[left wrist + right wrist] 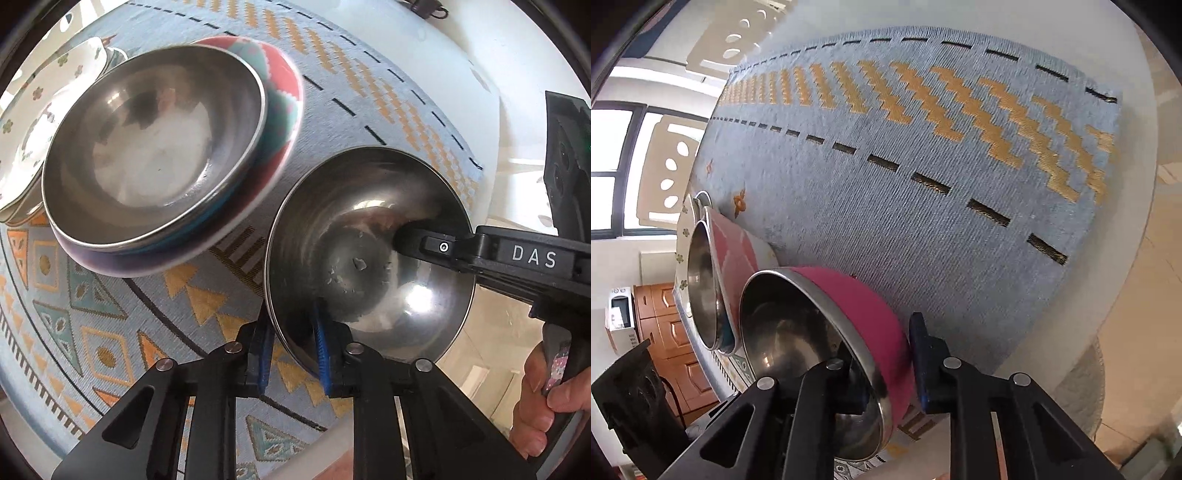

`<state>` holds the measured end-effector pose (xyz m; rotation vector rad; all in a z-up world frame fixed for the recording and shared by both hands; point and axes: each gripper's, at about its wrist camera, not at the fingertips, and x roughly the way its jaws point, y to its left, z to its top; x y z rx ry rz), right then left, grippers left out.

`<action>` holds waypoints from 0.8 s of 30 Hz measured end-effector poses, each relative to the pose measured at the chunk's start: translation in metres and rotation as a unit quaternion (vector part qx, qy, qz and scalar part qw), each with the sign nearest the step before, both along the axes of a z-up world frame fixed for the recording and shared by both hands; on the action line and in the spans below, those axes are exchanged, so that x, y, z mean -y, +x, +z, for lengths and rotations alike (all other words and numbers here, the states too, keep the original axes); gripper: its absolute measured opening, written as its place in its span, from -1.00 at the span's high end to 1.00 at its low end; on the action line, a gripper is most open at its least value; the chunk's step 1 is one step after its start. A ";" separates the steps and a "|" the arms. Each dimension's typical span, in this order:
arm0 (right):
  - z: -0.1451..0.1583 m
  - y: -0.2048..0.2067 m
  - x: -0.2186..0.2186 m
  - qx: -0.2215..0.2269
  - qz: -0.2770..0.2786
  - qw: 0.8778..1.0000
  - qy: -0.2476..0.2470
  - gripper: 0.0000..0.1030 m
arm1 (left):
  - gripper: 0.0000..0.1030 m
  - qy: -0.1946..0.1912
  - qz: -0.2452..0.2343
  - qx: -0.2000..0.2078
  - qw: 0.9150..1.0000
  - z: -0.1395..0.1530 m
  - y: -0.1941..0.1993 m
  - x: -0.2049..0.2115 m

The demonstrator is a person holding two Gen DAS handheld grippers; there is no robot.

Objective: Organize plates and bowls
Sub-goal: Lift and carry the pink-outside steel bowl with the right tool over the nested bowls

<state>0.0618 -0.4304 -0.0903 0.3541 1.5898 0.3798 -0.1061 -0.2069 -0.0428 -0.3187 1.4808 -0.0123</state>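
A steel-lined bowl with a pink outside [369, 254] [812, 339] is held up over the patterned tablecloth [110, 332]. My left gripper [293, 354] is shut on its near rim. My right gripper [890, 373] is shut on its opposite rim, one finger [424, 243] inside the bowl. A second steel bowl [155, 147] [703, 291] sits nested in a red and teal patterned bowl [284, 96] [733, 254] on the cloth. White flowered plates [40, 110] lie stacked at the far left, behind that stack.
The tablecloth [886, 184] covers a white table whose edge [461, 74] runs along the right. A tiled floor [1137, 295] lies beyond. Chairs [668, 170], a window and a wooden cabinet [672, 332] stand past the table's far end.
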 end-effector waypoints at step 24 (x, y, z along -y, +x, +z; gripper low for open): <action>0.111 -0.001 -0.054 0.091 -0.009 0.996 -0.013 0.65 | 0.67 -0.017 -0.018 0.075 0.997 0.090 0.016 -0.054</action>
